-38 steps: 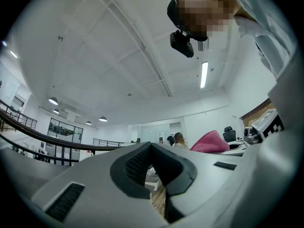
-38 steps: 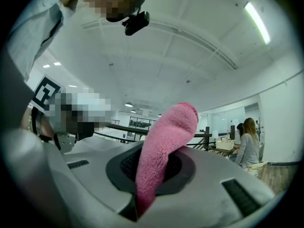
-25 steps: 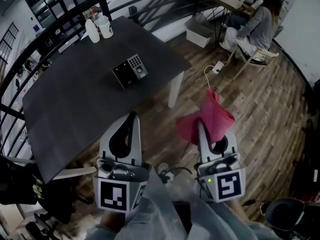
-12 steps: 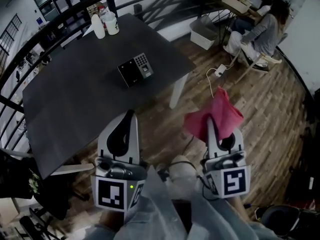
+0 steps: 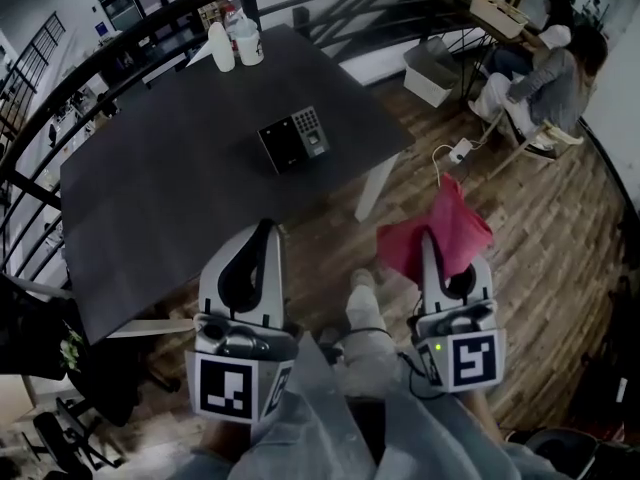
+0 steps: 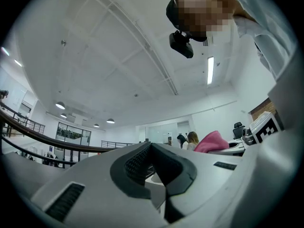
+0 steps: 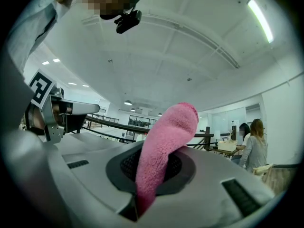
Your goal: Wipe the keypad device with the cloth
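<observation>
The right gripper (image 5: 430, 240) is closed on a soft pink fleece cloth (image 5: 440, 230). The cloth is pinched between the jaws and stands out beyond the tips as a loose bunch, and in the right gripper view it rises from the pads like a thick roll. The left gripper (image 5: 263, 236) has its jaws together with nothing between them. Both tools are held near the person's body, over the brown wooden floor (image 5: 540, 218) and not yet over the work. The small black keypad device with a grey button field (image 5: 294, 138) lies flat on the dark rectangular table (image 5: 150, 198), ahead of both grippers and well apart from them, more in front of the left one. Beyond it, at the far corner, stand two white bottles (image 5: 232, 44). The step in hand, as I judge, is to carry the cloth to the device. To do it well, the right gripper should go forward and to its left, then tilt down so that the free bunch of cloth, not the hard jaw tips, meets the top face. The device looks light and may slide under wiping, so the empty left gripper could press on one edge to steady it.
</observation>
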`<control>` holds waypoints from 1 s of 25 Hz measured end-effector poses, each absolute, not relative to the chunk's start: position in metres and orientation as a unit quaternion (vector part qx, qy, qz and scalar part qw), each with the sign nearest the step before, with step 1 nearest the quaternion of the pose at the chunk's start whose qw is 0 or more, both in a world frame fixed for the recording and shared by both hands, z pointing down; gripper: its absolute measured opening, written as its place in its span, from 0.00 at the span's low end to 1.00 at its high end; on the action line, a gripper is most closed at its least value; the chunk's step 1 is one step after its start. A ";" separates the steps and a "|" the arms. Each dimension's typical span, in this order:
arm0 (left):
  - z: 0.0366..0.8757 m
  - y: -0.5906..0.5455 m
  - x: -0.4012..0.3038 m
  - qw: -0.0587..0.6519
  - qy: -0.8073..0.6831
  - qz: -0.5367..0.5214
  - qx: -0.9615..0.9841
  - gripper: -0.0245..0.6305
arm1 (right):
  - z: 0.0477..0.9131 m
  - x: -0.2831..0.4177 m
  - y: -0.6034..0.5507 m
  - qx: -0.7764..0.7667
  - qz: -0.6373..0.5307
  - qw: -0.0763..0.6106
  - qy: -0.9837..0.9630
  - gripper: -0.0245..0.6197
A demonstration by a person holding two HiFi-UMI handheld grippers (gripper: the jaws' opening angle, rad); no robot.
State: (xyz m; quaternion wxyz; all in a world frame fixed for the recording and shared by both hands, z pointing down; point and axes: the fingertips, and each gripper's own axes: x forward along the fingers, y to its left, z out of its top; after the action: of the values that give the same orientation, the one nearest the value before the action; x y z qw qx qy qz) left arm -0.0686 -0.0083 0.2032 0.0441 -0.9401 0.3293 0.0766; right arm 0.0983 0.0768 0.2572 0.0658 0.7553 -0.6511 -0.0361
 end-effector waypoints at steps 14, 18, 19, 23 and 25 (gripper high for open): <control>0.204 -0.053 -0.058 0.054 0.385 0.076 -0.918 0.05 | 0.261 0.109 0.008 0.709 -0.042 0.059 -0.701 0.08; 0.204 -0.068 -0.050 0.055 0.401 0.076 -0.911 0.05 | 0.259 0.117 -0.014 0.694 -0.047 0.058 -0.716 0.08; 0.205 -0.072 -0.049 0.054 0.406 0.075 -0.909 0.05 | 0.259 0.119 -0.019 0.691 -0.047 0.058 -0.719 0.08; 0.209 -0.086 -0.044 0.046 0.425 0.068 -0.901 0.05 | 0.265 0.126 -0.039 0.674 -0.039 0.065 -0.735 0.08; 0.209 -0.094 -0.041 0.043 0.437 0.070 -0.896 0.05 | 0.268 0.130 -0.051 0.663 -0.036 0.068 -0.744 0.08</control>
State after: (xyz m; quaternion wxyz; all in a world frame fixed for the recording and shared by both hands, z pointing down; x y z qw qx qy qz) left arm -0.0411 -0.0942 0.2086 0.0429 -0.8959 0.4365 0.0705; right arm 0.1296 -0.0507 0.2676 0.0683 0.6631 -0.7445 -0.0362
